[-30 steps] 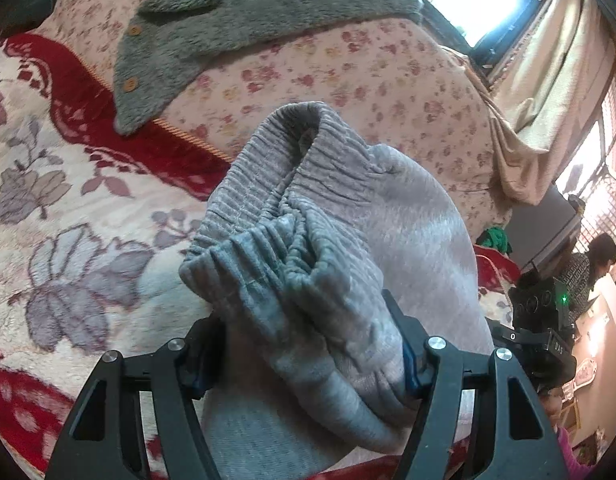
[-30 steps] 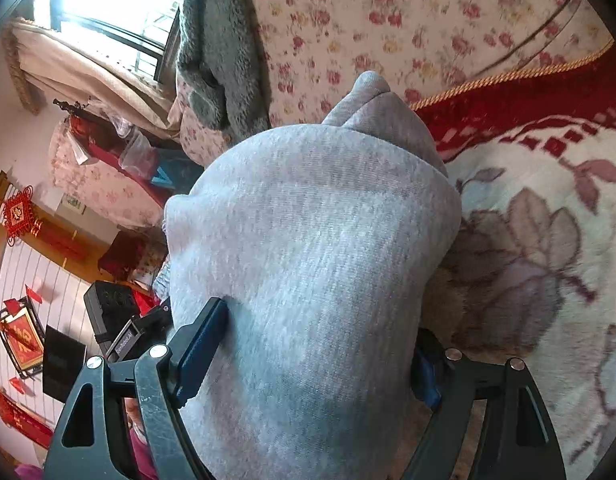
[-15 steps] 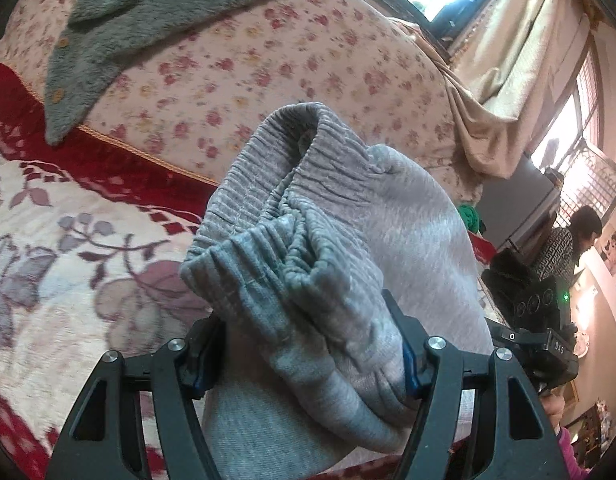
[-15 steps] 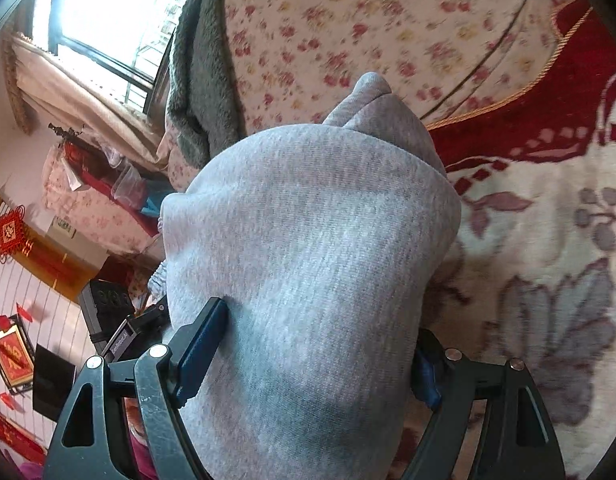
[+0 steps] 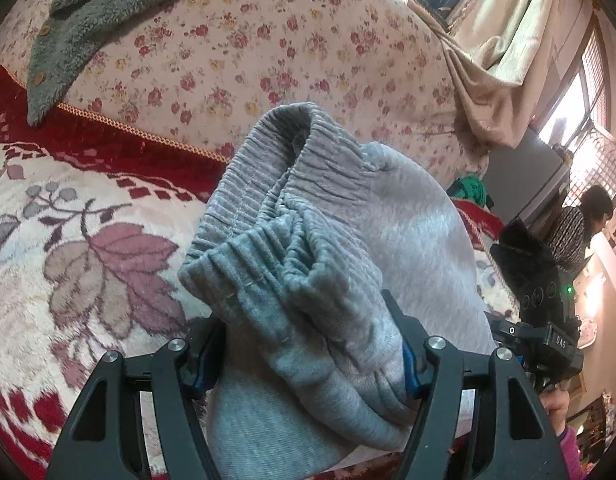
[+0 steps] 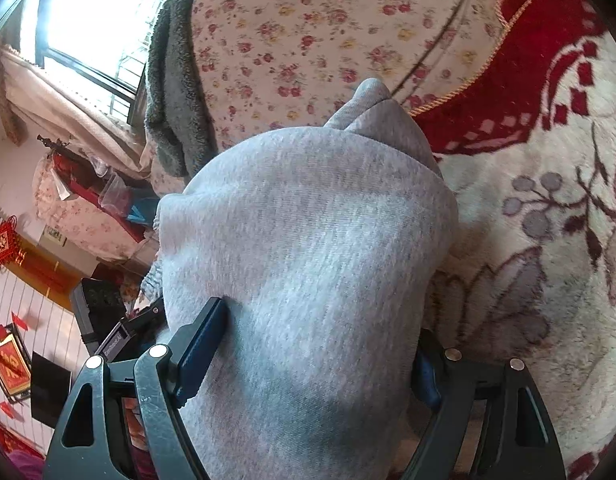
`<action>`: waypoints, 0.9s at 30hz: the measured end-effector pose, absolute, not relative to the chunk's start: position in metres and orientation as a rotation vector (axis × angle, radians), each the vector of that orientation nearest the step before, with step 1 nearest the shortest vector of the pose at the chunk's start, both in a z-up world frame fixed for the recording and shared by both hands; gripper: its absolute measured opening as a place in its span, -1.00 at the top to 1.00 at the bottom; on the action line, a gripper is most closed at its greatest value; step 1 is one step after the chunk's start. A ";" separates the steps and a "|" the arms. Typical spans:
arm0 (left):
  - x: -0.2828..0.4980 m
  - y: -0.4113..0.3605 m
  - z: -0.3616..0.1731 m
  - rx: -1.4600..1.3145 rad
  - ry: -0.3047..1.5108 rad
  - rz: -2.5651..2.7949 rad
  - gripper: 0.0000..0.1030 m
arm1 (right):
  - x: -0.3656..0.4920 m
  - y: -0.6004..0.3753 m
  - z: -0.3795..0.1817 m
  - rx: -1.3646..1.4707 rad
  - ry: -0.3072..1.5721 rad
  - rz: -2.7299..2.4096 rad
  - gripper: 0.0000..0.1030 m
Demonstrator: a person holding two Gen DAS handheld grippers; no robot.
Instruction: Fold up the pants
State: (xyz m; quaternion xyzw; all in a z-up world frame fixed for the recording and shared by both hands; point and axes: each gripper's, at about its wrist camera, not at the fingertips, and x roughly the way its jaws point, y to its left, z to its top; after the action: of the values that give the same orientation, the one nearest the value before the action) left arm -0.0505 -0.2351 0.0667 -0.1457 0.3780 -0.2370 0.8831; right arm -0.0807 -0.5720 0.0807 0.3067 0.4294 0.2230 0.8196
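A: Why clamp both ends?

B: Your left hand-held gripper (image 5: pixel 303 364) grasps the pants (image 5: pixel 348 280) at the bunched waistband, your right hand-held gripper (image 6: pixel 312 354) clenches the folded bulk, so the bundle stays together above the flowered blanket (image 5: pixel 67 248).

Only one readable mark: "DAS" in white caps on a small plate on the black device (image 5: pixel 556 344) at the right edge of the left wrist view, w/ a green LED lit above it. In the right wrist view a label strip on a black device (image 6: pixel 113 342) at lower left carries white lettering, too small & tilted to read. Red wall hanging (image 6: pixel 3 240) & red-gold framed plaque (image 6: pixel 9 364) at far left show gold characters, not legible at this res. No other text, nos. or brands readable.
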 end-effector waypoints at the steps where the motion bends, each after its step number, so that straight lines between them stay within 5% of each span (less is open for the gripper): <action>1: -0.051 -0.237 0.064 -0.298 0.790 -0.489 -0.33 | -0.081 -0.574 0.077 0.657 0.920 0.472 -0.66; 27: -0.091 -0.226 0.064 -0.222 0.716 -0.403 -0.64 | -0.105 -0.571 0.088 0.501 0.904 0.207 -0.93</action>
State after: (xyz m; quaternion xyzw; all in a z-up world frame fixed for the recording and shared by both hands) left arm -0.0911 -0.2262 0.0639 -0.1076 0.3472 -0.1954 0.9109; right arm -0.1053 -0.5713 0.0884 0.2391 0.4313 0.0986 0.8643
